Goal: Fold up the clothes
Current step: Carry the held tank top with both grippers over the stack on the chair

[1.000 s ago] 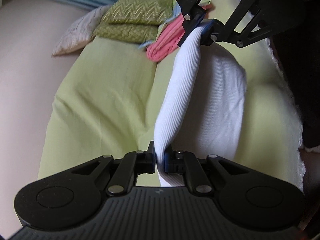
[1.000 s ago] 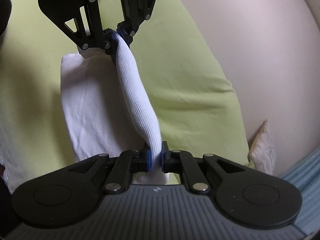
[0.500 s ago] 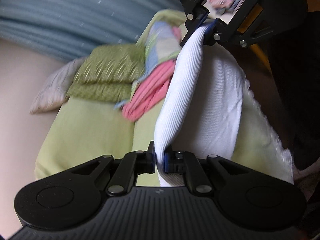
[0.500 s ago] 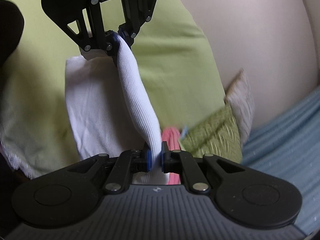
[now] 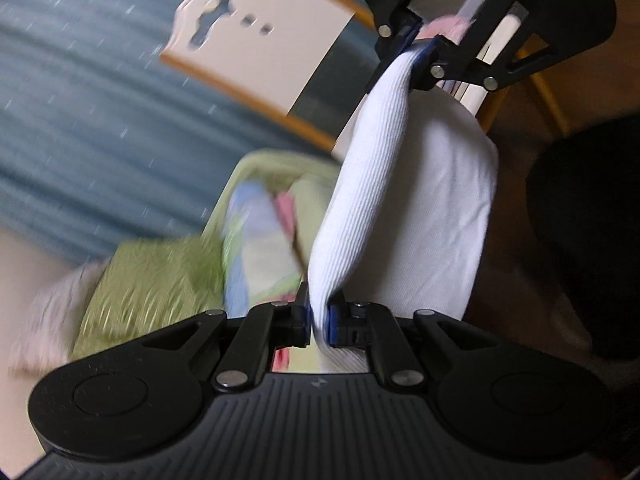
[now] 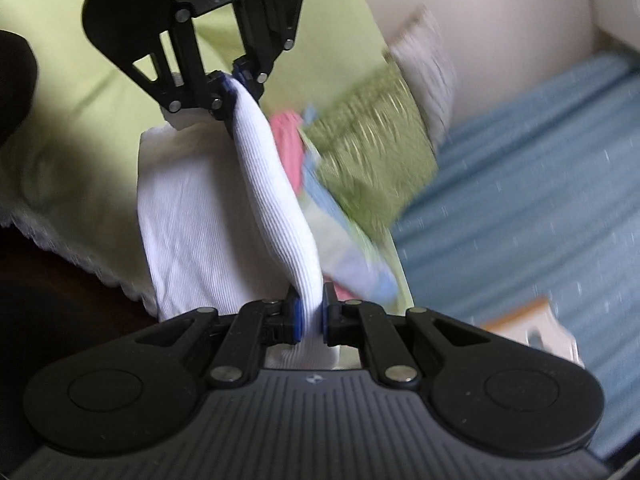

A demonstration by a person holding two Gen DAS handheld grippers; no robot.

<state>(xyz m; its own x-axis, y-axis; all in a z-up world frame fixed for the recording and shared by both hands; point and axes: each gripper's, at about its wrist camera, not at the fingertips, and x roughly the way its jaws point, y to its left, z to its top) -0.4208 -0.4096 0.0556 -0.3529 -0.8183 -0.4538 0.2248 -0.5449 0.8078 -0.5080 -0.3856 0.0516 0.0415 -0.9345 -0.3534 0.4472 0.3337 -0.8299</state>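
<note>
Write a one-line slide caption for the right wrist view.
Both tools, right and left, pinch a folded white ribbed garment stretched between them above a green-covered bed.

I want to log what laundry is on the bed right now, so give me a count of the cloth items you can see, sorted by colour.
White ribbed garment, held between both tools: 1
Green patterned folded cloth: 1
Pink cloth: 1
Pale blue and multicolour cloth: 1
Beige-white striped cloth: 1
Total: 5, though blur may hide more in the pile.
</note>
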